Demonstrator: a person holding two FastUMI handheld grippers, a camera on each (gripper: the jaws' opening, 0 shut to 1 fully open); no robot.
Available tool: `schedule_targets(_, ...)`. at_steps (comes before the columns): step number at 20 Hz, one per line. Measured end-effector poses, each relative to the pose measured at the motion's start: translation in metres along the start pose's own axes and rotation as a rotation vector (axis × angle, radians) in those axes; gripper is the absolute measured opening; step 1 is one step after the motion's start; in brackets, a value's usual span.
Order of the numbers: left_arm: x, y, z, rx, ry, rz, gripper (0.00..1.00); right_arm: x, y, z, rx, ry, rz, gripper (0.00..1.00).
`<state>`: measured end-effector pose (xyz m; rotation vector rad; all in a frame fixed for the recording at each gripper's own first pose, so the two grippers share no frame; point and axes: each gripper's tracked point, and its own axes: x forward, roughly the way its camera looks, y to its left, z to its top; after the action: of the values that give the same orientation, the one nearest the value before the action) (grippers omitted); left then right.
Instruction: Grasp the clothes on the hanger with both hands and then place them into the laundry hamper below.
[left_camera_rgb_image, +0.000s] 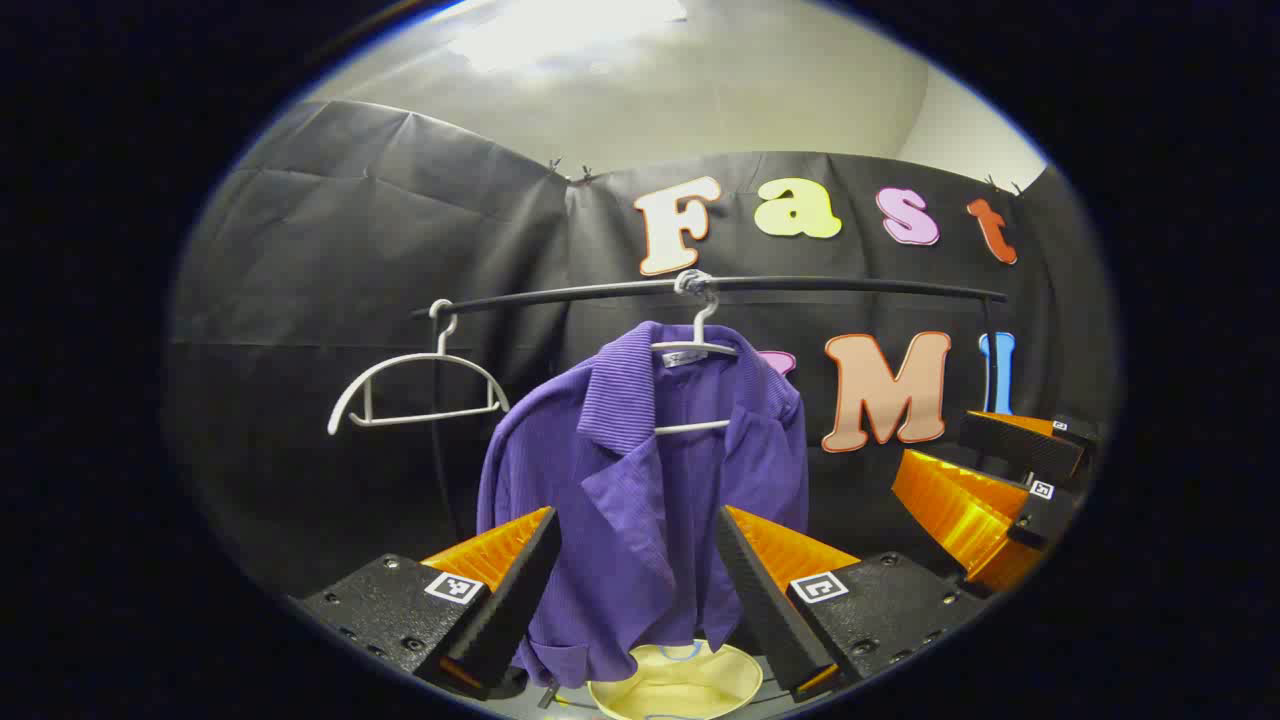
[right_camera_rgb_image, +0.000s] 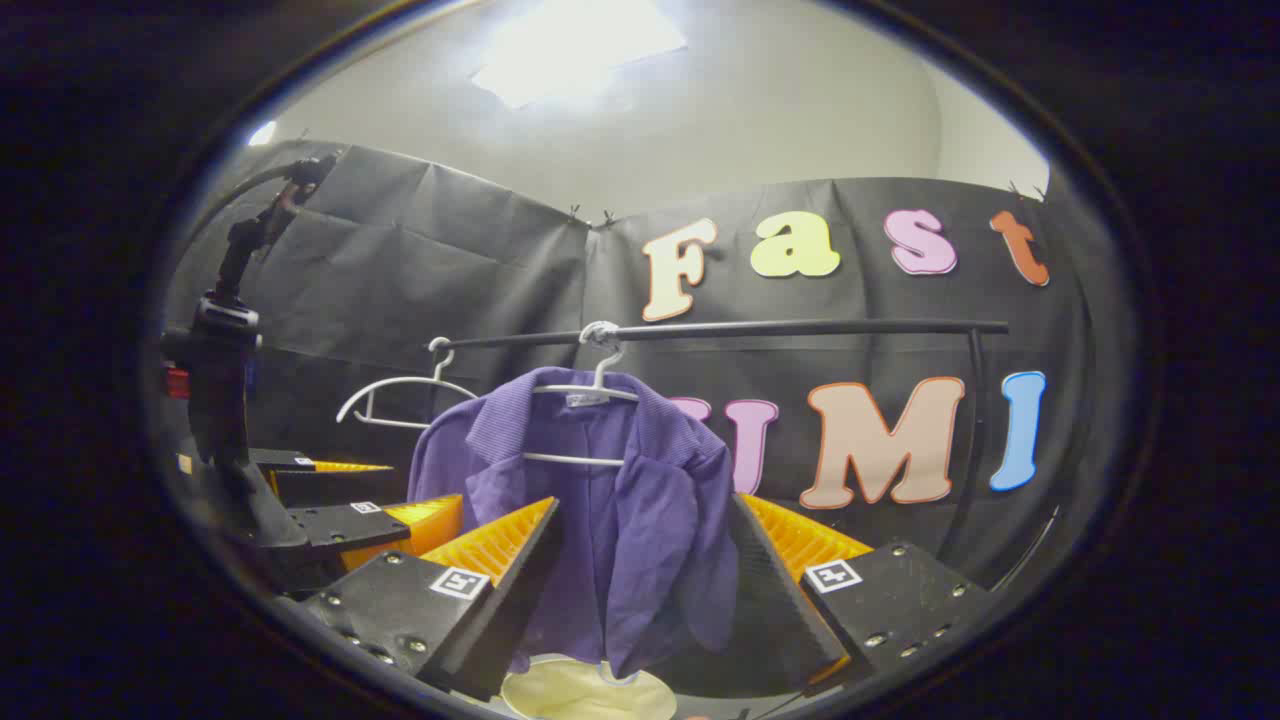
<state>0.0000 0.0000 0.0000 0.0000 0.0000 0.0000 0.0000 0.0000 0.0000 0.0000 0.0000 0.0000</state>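
Observation:
A purple collared shirt (left_camera_rgb_image: 640, 500) (right_camera_rgb_image: 620, 530) hangs on a white hanger (left_camera_rgb_image: 695, 345) (right_camera_rgb_image: 590, 385) from a black rail (left_camera_rgb_image: 720, 287) (right_camera_rgb_image: 740, 328). Straight below it shows the pale yellow rim of the laundry hamper (left_camera_rgb_image: 675, 685) (right_camera_rgb_image: 585, 692). My left gripper (left_camera_rgb_image: 635, 580) is open, its orange-and-black fingers framing the shirt from in front, apart from it. My right gripper (right_camera_rgb_image: 640, 575) is open as well, with the shirt between and beyond its fingers. In the left gripper view the right gripper (left_camera_rgb_image: 1010, 480) sits at the right edge. The left gripper (right_camera_rgb_image: 340, 510) shows at the left of the right gripper view.
An empty white hanger (left_camera_rgb_image: 415, 395) (right_camera_rgb_image: 400, 395) hangs on the rail to the left of the shirt. The rail's upright post (right_camera_rgb_image: 975, 430) stands at the right. A black camera mount (right_camera_rgb_image: 225, 340) rises at the left of the right gripper view.

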Motion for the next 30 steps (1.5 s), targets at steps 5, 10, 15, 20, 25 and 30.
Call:
schedule_targets(5, 0.004, -0.011, 0.004, 0.032, -0.013, -0.112, 0.93, -0.007, -0.007, 0.006, -0.009, 0.008, -0.092, 0.99)
schedule_targets(10, -0.004, -0.027, 0.004, 0.021, 0.012, -0.159, 0.93, -0.016, -0.01, 0.017, -0.003, 0.0, -0.14, 0.99)
schedule_targets(15, -0.005, -0.018, 0.005, 0.027, 0.019, -0.146, 0.93, -0.02, -0.01, 0.02, -0.009, 0.001, -0.153, 0.98)
schedule_targets(20, -0.005, -0.009, 0.005, 0.027, 0.025, -0.123, 0.93, -0.022, -0.01, 0.021, -0.007, -0.001, -0.16, 0.95)
schedule_targets(25, -0.004, -0.002, 0.002, 0.02, 0.034, -0.108, 0.93, -0.025, -0.009, 0.022, -0.001, -0.006, -0.165, 0.95)
schedule_targets(30, 0.006, 0.005, -0.004, 0.032, 0.035, -0.071, 0.93, -0.024, -0.009, 0.022, -0.005, -0.009, -0.159, 0.99)
